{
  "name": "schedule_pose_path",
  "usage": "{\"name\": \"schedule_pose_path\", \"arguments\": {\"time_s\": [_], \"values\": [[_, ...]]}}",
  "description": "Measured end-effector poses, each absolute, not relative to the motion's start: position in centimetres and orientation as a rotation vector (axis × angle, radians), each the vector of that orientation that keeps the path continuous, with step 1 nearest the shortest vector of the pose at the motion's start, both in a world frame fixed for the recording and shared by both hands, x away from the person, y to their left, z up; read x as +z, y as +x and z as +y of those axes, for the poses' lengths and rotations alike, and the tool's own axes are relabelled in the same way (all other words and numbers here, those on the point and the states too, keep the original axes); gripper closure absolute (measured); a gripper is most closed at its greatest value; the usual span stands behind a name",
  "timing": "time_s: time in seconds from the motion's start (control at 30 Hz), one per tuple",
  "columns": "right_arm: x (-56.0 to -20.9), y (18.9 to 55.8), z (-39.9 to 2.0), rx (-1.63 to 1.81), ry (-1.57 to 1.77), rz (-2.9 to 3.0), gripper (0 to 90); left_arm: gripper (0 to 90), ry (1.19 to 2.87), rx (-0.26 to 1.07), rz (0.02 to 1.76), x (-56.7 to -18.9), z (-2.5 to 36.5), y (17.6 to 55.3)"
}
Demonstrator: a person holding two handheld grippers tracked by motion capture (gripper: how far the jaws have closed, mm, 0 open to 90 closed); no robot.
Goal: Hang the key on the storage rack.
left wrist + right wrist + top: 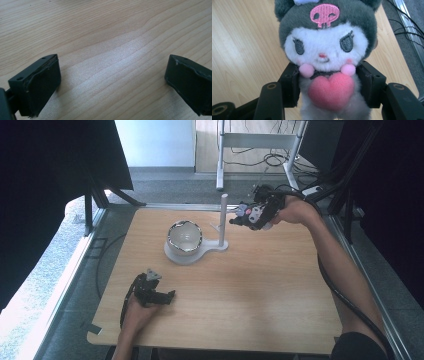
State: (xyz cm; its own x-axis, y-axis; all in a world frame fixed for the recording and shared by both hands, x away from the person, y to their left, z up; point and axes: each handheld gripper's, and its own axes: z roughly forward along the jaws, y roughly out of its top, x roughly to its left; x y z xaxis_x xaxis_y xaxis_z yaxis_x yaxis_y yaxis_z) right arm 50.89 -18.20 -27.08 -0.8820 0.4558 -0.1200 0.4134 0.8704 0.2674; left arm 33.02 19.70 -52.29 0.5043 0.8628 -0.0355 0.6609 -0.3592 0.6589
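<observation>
Near the far right corner of the surface [280,285], your right gripper [250,215] has its jaws closed snugly on a plush toy [327,57], clamping its body just under the head. It looks light and soft, so it will squash and may sag; the torso grip suits it. Your left gripper [152,292] rests by the near left corner, jaws wide apart and empty. Beside the toy stands a bowl [184,237] on a white stand [220,242]; beyond lies grey floor with cables.

Lab: framed test table [280,320], trailing cables [270,159]
</observation>
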Motion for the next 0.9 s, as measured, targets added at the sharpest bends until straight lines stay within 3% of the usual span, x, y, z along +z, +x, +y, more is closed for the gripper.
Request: {"name": "schedule_pose_path", "arguments": {"time_s": [0.43, 0.9], "values": [[-26.6, 53.2, -17.6, 0.355, 0.698, 2.847, 43.1, 0.3, 2.132, 0.425, 1.242, -52.3, 19.7, 33.0], [-25.6, 52.9, -16.0, 0.376, 0.652, 2.844, 43.2, 0.3, 2.132, 0.424, 1.242, -52.3, 19.7, 33.0]]}}
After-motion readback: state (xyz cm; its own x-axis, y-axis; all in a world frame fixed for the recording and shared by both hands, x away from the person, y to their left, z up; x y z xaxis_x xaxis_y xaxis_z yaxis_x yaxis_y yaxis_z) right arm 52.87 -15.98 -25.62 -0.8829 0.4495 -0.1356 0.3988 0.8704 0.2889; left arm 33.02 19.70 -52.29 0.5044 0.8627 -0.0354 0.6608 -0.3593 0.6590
